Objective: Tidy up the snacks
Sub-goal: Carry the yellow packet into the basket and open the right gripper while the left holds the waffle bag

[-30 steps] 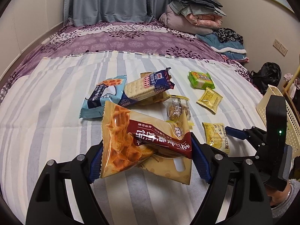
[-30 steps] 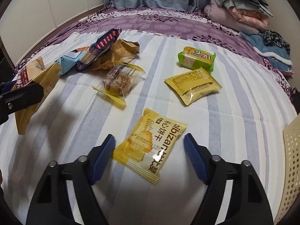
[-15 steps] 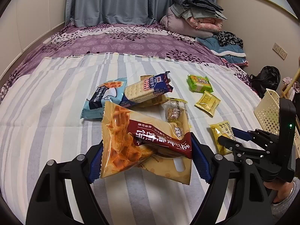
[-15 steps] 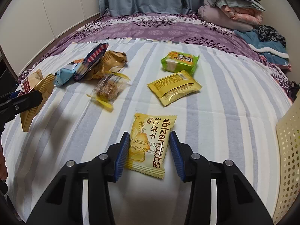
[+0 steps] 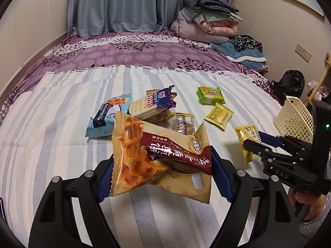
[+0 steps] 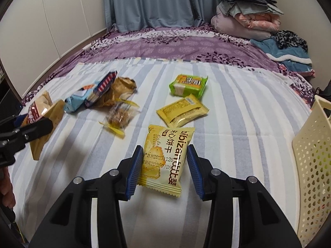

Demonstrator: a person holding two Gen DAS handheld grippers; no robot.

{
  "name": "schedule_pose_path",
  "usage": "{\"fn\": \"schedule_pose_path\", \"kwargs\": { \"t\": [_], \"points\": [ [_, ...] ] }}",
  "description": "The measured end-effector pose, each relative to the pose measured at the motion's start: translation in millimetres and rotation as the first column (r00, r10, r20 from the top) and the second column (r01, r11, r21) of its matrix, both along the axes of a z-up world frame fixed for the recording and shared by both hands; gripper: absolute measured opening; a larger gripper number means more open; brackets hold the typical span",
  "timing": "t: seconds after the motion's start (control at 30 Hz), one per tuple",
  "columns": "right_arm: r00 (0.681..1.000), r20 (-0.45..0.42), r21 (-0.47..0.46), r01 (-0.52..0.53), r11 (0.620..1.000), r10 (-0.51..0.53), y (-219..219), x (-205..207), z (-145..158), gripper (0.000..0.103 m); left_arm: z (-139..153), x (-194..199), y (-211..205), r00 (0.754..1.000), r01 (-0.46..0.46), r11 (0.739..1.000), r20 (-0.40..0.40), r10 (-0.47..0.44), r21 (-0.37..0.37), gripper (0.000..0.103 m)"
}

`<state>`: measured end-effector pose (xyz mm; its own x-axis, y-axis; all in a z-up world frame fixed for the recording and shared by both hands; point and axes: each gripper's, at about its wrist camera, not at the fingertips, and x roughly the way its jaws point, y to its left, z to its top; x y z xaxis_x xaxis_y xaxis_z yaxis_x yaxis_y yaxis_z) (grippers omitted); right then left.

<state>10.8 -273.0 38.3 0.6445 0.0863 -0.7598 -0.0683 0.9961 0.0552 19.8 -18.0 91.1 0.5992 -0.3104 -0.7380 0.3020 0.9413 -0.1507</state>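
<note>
My left gripper [image 5: 161, 173] is shut on a large orange and brown waffle snack bag [image 5: 153, 155] and holds it above the striped bed sheet. My right gripper [image 6: 165, 169] is shut on a yellow biscuit packet [image 6: 165, 157] and has it lifted off the sheet; it also shows in the left wrist view [image 5: 247, 140]. On the sheet lie a blue packet [image 5: 107, 115], a cracker pack [image 5: 153, 103], a clear wrapped cake [image 6: 120, 115], a green packet [image 6: 188, 84] and a gold packet [image 6: 183, 112].
A cream perforated basket [image 6: 312, 161] stands at the right edge of the bed, also in the left wrist view [image 5: 293, 117]. Folded blankets [image 5: 209, 18] are piled at the far end. A black bag [image 5: 289, 84] lies on the floor to the right.
My right gripper closed on the yellow biscuit packet and lifted it. My left gripper kept hold of the waffle bag and rose a little.
</note>
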Motion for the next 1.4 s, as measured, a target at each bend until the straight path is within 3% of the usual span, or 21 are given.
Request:
{"fn": "schedule_pose_path", "kwargs": {
  "t": [0.37, 0.67, 1.07, 1.4],
  "points": [
    [0.991, 0.109, 0.036, 0.079, 0.996, -0.082, -31.1, -20.7, 40.6, 0.044, 18.1, -12.3, -21.8, 0.998, 0.039, 0.999, 0.038, -0.04, 0.017, 0.081],
    [0.964, 0.194, 0.082, 0.171, 0.982, -0.184, -78.1, -47.5, 67.3, 0.044, 36.6, -24.5, -54.2, 0.992, 0.094, 0.995, 0.076, -0.097, 0.041, 0.081],
    [0.876, 0.273, 0.133, 0.375, 0.918, -0.397, -174.4, -110.4, 90.2, 0.044, 53.3, -44.0, -118.4, 0.972, 0.204, 0.976, 0.105, -0.212, 0.077, 0.081],
    [0.803, 0.253, 0.137, 0.522, 0.842, -0.539, -236.4, -156.1, 75.6, 0.044, 61.0, -57.3, -173.6, 0.939, 0.312, 0.944, 0.118, -0.323, 0.105, 0.081]
  ]
}}
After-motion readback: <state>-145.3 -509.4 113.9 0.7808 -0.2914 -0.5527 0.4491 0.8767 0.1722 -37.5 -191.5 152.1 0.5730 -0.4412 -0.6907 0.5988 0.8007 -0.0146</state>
